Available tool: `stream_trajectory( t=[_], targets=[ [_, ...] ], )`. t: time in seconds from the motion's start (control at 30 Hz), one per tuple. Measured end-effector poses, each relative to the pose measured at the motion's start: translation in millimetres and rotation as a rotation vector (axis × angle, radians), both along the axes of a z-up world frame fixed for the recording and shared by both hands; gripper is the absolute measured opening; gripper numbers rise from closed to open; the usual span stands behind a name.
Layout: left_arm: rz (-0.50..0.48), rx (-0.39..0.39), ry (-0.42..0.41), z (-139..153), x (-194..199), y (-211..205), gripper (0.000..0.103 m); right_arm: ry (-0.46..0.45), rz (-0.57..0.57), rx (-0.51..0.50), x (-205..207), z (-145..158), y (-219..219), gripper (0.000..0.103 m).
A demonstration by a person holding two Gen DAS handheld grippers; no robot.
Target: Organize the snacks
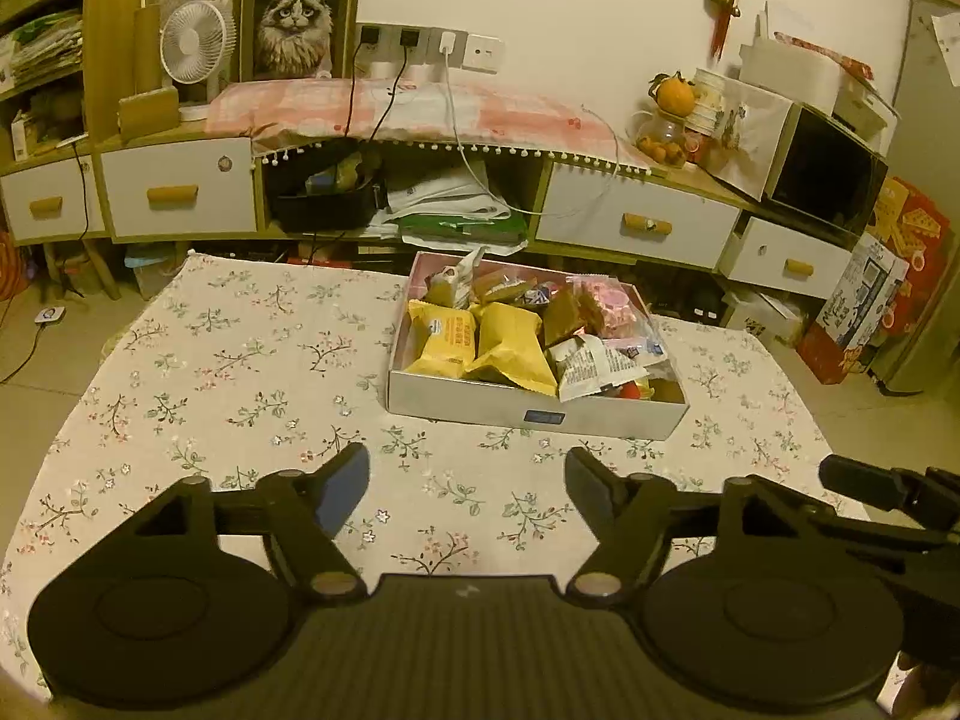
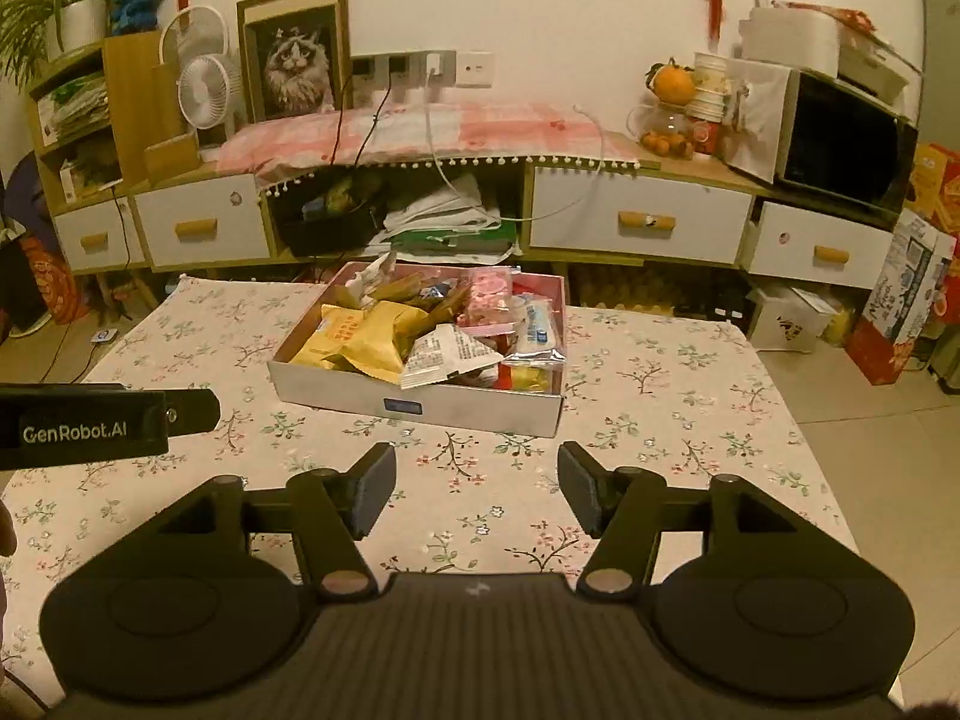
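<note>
Left gripper point(image 1: 468, 495): jaws gaping wide, holding nothing, hovering at lower centre.
Yellow packets point(image 1: 480, 339): lying mid-frame in the box point(image 1: 534, 417) on the desk point(image 1: 240, 360); probably light, crinkly, slippery; pinching an edge seems best.
Right gripper point(image 2: 477, 495): jaws standing apart, empty.

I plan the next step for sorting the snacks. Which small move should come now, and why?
Probably move the left gripper forward toward the snack box. Both it and the right gripper are open and empty, short of the box, and the yellow packets lie nearest the left side.
</note>
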State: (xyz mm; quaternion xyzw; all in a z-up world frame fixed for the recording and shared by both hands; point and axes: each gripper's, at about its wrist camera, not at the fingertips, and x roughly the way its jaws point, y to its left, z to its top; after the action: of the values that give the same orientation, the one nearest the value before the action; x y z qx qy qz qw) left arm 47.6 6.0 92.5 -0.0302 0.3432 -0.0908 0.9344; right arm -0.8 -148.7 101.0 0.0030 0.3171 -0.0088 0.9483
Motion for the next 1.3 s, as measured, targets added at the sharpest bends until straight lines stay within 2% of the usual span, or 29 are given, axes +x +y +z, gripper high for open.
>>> stream_trajectory(
  t=[0.07, 0.27, 0.47, 1.3],
  targets=[
    [-0.002, -0.001, -0.002, 0.0, -0.1, -1.7, 0.090, 0.001, 0.001, -0.004, -0.6, -1.6, 0.4, 0.063],
    [-0.002, 0.007, -0.018, 0.7, -1.5, -3.8, 0.102, -0.002, -0.013, -0.010, -0.3, -4.0, -3.4, 0.079],
    [0.007, 0.021, -0.007, -1.6, 0.0, -4.0, 0.103, -0.017, -0.022, -0.039, -1.2, -4.8, -2.2, 0.102],
    [0.013, 0.075, -0.015, -3.2, 0.1, -15.0, 0.103, 0.031, -0.048, -0.011, 4.6, -8.5, -10.2, 0.103]
  ],
)
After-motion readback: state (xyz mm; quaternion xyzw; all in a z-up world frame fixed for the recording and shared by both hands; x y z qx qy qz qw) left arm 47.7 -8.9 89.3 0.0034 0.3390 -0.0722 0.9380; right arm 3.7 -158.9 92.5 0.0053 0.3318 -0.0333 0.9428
